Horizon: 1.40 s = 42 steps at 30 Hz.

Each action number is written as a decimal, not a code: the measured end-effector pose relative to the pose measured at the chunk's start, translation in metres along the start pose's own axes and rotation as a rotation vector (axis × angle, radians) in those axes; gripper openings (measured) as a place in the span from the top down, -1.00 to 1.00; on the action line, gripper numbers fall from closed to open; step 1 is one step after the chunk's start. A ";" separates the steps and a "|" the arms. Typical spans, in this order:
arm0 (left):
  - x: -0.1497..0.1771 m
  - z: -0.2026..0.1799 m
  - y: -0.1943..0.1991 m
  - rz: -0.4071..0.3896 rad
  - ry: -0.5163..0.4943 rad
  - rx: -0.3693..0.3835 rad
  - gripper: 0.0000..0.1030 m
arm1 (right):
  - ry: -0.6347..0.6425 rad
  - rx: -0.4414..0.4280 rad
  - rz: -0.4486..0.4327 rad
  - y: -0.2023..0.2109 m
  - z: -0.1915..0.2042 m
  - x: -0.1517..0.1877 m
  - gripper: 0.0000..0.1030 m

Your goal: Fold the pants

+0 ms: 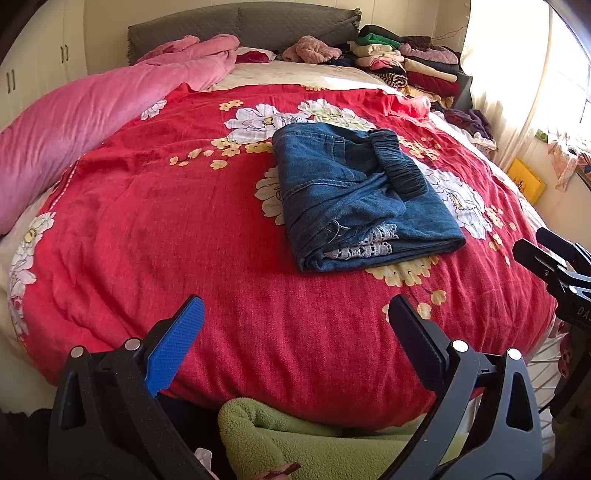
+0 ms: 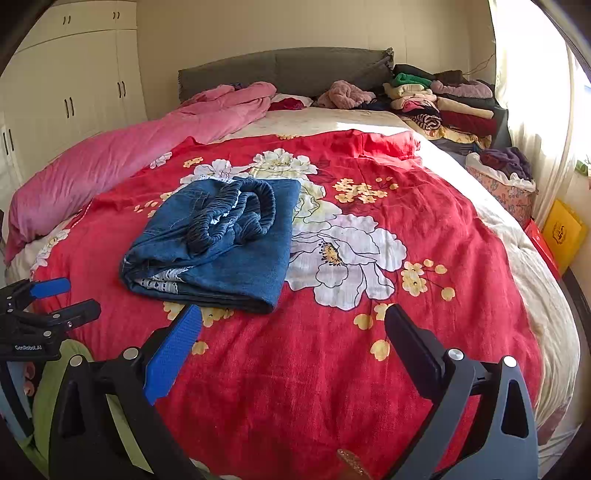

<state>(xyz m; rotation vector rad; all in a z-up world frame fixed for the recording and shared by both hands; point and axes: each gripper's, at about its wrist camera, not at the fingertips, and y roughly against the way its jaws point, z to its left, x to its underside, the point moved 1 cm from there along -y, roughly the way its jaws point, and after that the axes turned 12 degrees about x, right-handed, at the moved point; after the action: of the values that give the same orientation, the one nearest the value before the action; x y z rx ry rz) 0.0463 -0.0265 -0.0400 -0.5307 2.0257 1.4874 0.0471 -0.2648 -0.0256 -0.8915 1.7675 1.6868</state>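
Blue denim pants [image 1: 354,199] lie folded into a compact rectangle on the red floral blanket [image 1: 184,221], dark elastic waistband on top and white lace showing at the near edge. They also show in the right wrist view [image 2: 221,243]. My left gripper [image 1: 295,310] is open and empty, hovering above the blanket's near edge, short of the pants. My right gripper [image 2: 291,321] is open and empty, just in front of the pants' near edge. Each gripper shows in the other's view: the right gripper [image 1: 535,251], the left gripper [image 2: 62,295].
A pink duvet [image 1: 92,110] lies along the bed's left side. Stacks of folded clothes [image 1: 406,59] sit at the head right, by a grey headboard [image 1: 240,26]. A basket of clothes [image 2: 502,181] and yellow box [image 2: 561,232] stand right of the bed. White wardrobes [image 2: 74,92] are left.
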 end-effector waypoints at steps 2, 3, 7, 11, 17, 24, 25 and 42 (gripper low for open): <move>0.000 0.000 0.000 0.001 0.000 -0.002 -0.82 | 0.000 0.001 0.001 0.000 0.000 0.000 -0.91; 0.000 0.000 0.001 0.001 0.000 -0.001 -0.81 | 0.000 0.001 -0.001 0.000 0.000 0.000 -0.91; 0.000 -0.001 0.001 0.001 0.000 -0.002 -0.82 | -0.002 0.001 0.001 0.000 0.000 0.000 -0.91; -0.001 0.000 0.002 -0.002 0.002 -0.004 -0.82 | 0.003 0.009 -0.004 0.002 0.000 0.000 -0.91; -0.001 0.001 0.004 -0.007 0.005 -0.006 -0.82 | 0.008 0.015 -0.010 0.005 0.000 0.001 -0.91; -0.001 0.000 0.004 -0.008 0.005 -0.006 -0.82 | 0.007 0.021 -0.008 0.006 -0.001 0.003 -0.91; -0.001 0.001 0.004 -0.008 0.004 -0.006 -0.82 | 0.007 0.022 -0.007 0.006 -0.001 0.003 -0.91; -0.002 0.002 0.006 -0.007 0.007 -0.015 -0.82 | 0.009 0.028 0.002 0.006 -0.002 0.005 -0.91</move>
<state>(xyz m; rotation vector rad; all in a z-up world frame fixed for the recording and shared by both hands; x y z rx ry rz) 0.0442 -0.0228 -0.0351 -0.5494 2.0179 1.4998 0.0395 -0.2669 -0.0255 -0.8867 1.7933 1.6578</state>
